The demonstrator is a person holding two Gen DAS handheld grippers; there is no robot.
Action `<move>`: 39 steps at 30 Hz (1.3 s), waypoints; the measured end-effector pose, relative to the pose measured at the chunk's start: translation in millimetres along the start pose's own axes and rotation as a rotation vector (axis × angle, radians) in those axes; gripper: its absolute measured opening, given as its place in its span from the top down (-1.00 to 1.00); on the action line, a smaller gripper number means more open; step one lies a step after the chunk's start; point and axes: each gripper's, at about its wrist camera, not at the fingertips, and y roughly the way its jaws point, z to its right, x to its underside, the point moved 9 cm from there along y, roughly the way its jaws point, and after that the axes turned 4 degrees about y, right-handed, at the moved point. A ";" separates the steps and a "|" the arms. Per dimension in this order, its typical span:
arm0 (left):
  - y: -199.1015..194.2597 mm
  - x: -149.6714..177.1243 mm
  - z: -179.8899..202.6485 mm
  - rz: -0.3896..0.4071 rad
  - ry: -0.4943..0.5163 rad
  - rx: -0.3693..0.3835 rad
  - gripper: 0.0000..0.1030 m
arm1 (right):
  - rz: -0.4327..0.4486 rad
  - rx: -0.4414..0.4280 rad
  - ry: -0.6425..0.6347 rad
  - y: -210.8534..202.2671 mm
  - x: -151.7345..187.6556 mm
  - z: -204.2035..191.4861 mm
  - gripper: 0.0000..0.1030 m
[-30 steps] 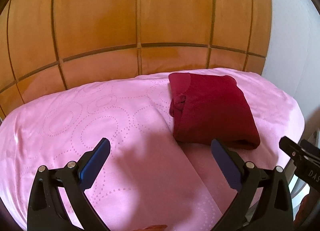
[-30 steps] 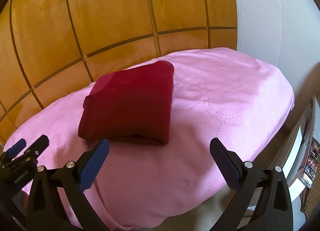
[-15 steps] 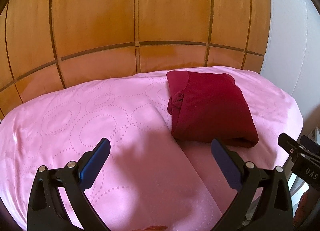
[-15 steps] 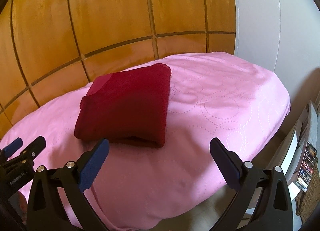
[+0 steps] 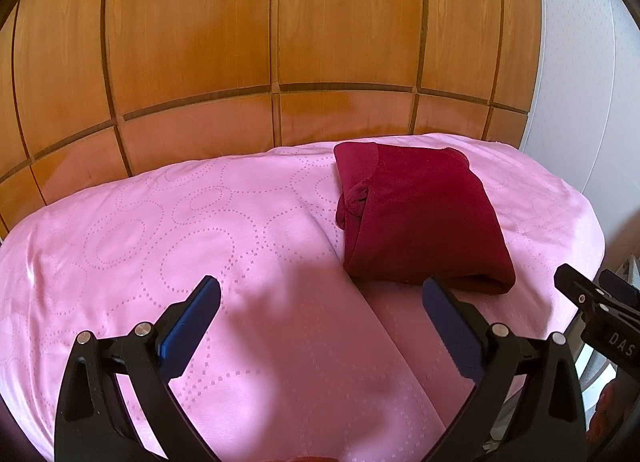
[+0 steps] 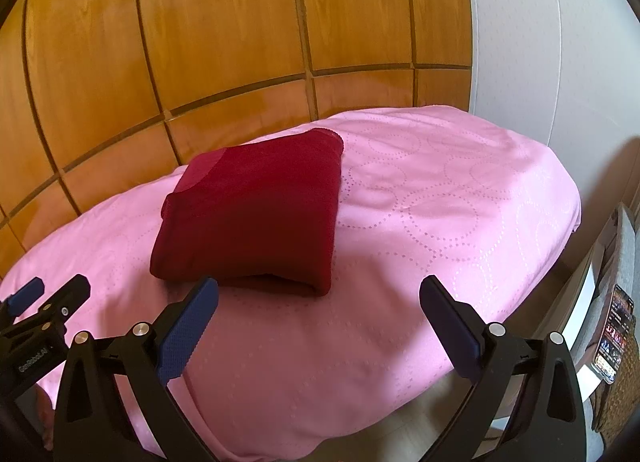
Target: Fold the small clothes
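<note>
One dark red garment folded into a chunky rectangle sits on the pink dotted-circle bedspread close to the orange wood-panel wall. Left view shows its bunched-up folded edge, right view only the smooth top plus a phone off the bed's right side. Left gripper and right gripper both gape wide, holding nothing, garment just past the fingertips, not touching
</note>
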 end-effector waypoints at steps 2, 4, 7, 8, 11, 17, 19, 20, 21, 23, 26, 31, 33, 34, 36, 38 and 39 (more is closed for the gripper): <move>-0.2 0.5 0.2 -0.001 0.000 0.000 -0.95 | 0.001 0.001 -0.001 -0.5 -0.2 -0.4 -0.93; -0.4 0.7 0.3 -0.003 -0.002 0.002 -0.95 | 0.001 0.001 0.000 -0.9 0.2 -0.4 -0.93; -0.4 1.2 0.9 -0.006 -0.001 0.004 -0.95 | -0.001 0.002 -0.001 -1.8 0.6 -1.1 -0.93; -0.4 1.4 1.3 -0.008 -0.001 0.007 -0.95 | -0.001 0.001 -0.001 -2.0 0.8 -1.3 -0.93; -0.4 2.1 2.2 -0.010 -0.002 0.014 -0.95 | -0.003 0.001 0.000 -2.0 1.1 -1.7 -0.93; 0.0 3.4 2.4 -0.018 -0.006 0.024 -0.95 | -0.005 0.001 -0.001 -1.8 1.5 -2.2 -0.93; 0.1 3.9 1.9 -0.017 -0.009 0.022 -0.95 | -0.007 0.000 -0.002 -1.4 2.0 -3.1 -0.93; 0.1 4.0 1.9 -0.016 -0.009 0.021 -0.95 | -0.008 0.000 -0.002 -1.1 2.3 -3.7 -0.93; 0.0 4.1 2.3 -0.015 -0.008 0.020 -0.95 | -0.009 0.001 -0.003 -1.0 2.4 -3.8 -0.93; 0.4 4.6 4.1 -0.016 0.001 0.020 -0.95 | -0.011 0.000 -0.003 0.1 2.2 -4.0 -0.93; 1.4 5.6 5.2 -0.020 0.010 0.020 -0.95 | -0.013 -0.001 -0.003 1.3 2.8 -4.7 -0.93; 2.1 6.9 6.0 -0.028 0.003 0.025 -0.95 | -0.013 -0.001 -0.002 1.2 3.2 -5.0 -0.93; 2.4 7.1 6.2 -0.030 0.004 0.025 -0.95 | -0.013 -0.001 -0.002 1.0 3.1 -5.0 -0.93; 2.7 7.3 6.4 -0.031 0.004 0.026 -0.95 | -0.013 0.000 -0.003 0.9 3.0 -4.7 -0.93; 3.3 7.6 7.0 -0.033 0.004 0.028 -0.95 | -0.013 -0.001 -0.002 1.0 3.0 -4.8 -0.93; 3.7 8.1 6.8 -0.036 0.004 0.029 -0.95 | -0.015 -0.001 -0.003 1.1 3.7 -4.8 -0.93; 4.0 8.5 6.9 -0.038 0.004 0.030 -0.95 | -0.015 0.000 -0.003 1.0 4.4 -4.9 -0.93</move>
